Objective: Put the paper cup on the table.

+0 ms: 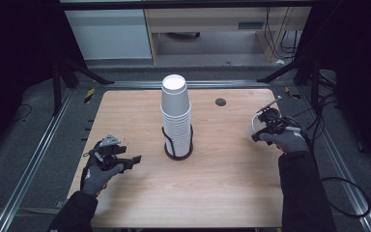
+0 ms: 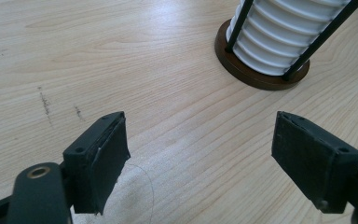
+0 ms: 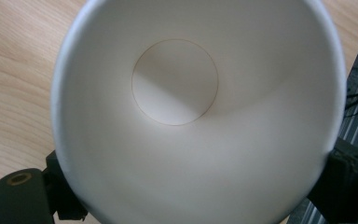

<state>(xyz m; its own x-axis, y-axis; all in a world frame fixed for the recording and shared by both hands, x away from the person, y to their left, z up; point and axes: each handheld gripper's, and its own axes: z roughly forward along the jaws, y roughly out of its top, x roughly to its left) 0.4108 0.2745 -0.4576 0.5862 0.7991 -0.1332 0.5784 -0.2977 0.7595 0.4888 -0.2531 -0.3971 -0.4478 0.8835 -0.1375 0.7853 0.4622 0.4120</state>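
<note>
Starting on the left side: the left gripper (image 1: 136,159) sits low over the wooden counter (image 1: 232,183), held in a gloved hand (image 1: 96,176). Its fingers (image 2: 100,158) are spread wide with nothing but bare wood between them. In the left gripper view you can see them pointing toward the cup holder (image 2: 261,70), which stands well apart from them, up ahead and a bit to the right.

In the middle of the counter there's the stack of paper cups (image 1: 176,113), bottoms up, sitting in that round dark holder with thin black rods running up its sides.

Over on the right, the right gripper (image 1: 256,130) has a single white paper cup (image 3: 191,116) between its fingers. They're pinching it from both sides near the rim. In the right gripper view the open mouth of the cup faces straight back at the camera, so you look right down to its round bottom. In the high view the cup is near the counter's right edge, well away from the stack.
</note>
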